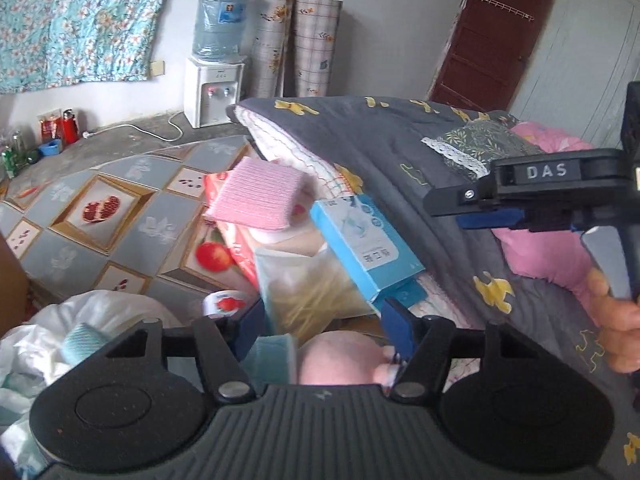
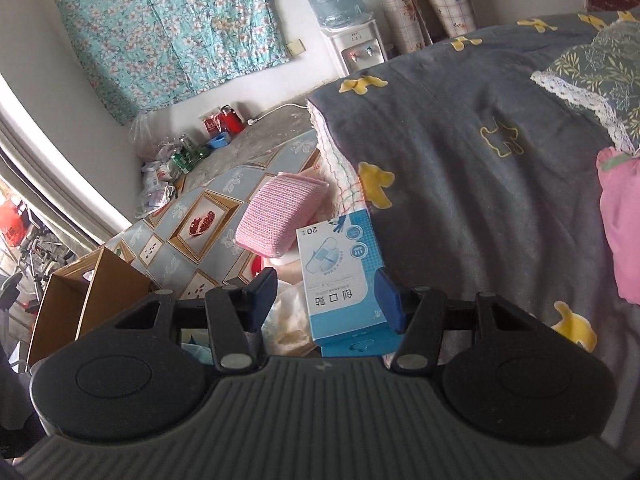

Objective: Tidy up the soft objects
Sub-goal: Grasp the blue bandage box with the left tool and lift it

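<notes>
A pink knitted cloth lies on top of a pile beside the bed; it also shows in the right wrist view. A blue-and-white plaster box leans against the bed edge, also seen in the right wrist view. A clear bag lies below it. My left gripper is open above a pale pink soft object and a teal cloth. My right gripper is open and empty, its fingers either side of the box. It shows from the side in the left wrist view.
A grey bedspread with yellow shapes covers the bed on the right, with a pink quilt on it. A fruit-patterned mat covers the floor. A white plastic bag sits lower left. A cardboard box stands left. A water dispenser stands by the wall.
</notes>
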The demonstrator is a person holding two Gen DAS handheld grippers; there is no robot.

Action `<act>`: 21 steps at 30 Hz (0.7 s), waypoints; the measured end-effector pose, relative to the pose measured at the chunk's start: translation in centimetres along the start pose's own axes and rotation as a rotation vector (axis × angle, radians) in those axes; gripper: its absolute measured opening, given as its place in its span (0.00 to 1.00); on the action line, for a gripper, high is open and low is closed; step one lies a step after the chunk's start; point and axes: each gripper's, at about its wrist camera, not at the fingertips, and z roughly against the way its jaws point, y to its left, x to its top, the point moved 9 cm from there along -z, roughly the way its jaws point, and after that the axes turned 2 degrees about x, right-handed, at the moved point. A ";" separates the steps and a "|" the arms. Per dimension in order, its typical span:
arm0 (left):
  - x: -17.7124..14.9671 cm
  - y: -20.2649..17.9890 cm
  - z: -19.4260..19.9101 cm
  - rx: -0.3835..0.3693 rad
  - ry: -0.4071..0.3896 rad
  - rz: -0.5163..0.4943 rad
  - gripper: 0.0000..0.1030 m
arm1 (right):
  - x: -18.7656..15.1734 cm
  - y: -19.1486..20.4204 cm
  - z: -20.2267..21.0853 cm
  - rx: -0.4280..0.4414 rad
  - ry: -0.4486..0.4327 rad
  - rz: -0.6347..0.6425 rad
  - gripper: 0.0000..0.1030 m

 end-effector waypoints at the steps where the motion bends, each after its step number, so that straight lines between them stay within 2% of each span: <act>1: 0.2 -0.4 -0.5 -0.019 0.000 0.012 0.58 | -0.1 -0.4 -0.7 0.006 0.012 -0.006 0.52; 4: 1.0 -1.2 -2.5 -0.049 0.015 0.028 0.50 | 0.1 -1.0 -3.0 0.012 0.035 -0.007 0.49; 13: 1.6 -2.6 -8.0 -0.066 0.124 0.060 0.37 | 0.4 -2.2 -8.0 0.018 0.083 -0.035 0.42; 21: 1.7 -2.7 -10.5 -0.075 0.182 0.098 0.36 | -0.1 -3.0 -9.5 0.036 0.107 -0.055 0.32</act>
